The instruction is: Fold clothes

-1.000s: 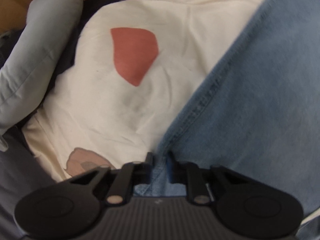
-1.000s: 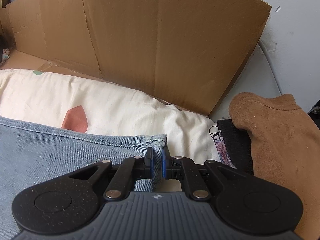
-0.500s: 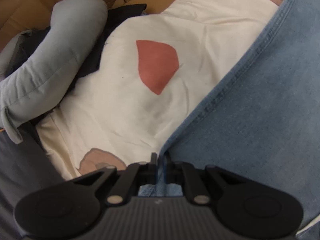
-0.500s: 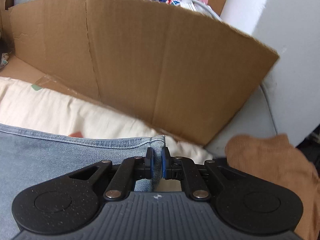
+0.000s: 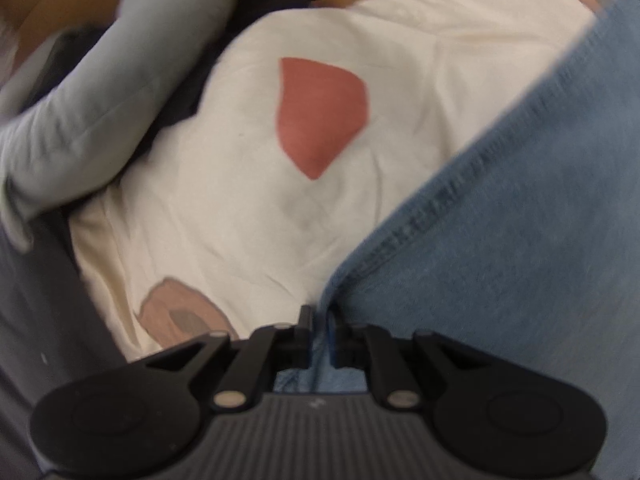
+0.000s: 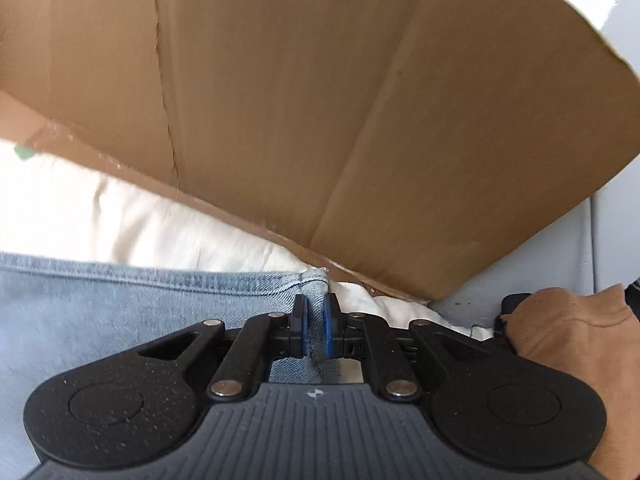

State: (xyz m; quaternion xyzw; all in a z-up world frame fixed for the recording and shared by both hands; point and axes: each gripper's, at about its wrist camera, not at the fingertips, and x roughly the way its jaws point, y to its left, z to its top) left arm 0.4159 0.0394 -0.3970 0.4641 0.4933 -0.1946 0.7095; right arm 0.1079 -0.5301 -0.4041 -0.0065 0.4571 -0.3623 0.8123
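Both grippers pinch the denim garment (image 6: 120, 320): the left gripper (image 5: 320, 326) clamped on one hem corner, the right gripper (image 6: 315, 324) on another, denim spread over the cream printed fabric (image 5: 248, 184) beside the cardboard box (image 6: 320, 120) wall

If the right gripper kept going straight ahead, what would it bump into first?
Probably the cardboard wall just beyond the right gripper, which is clamped on the jeans; the cream cloth lies lower, and depth is unclear.
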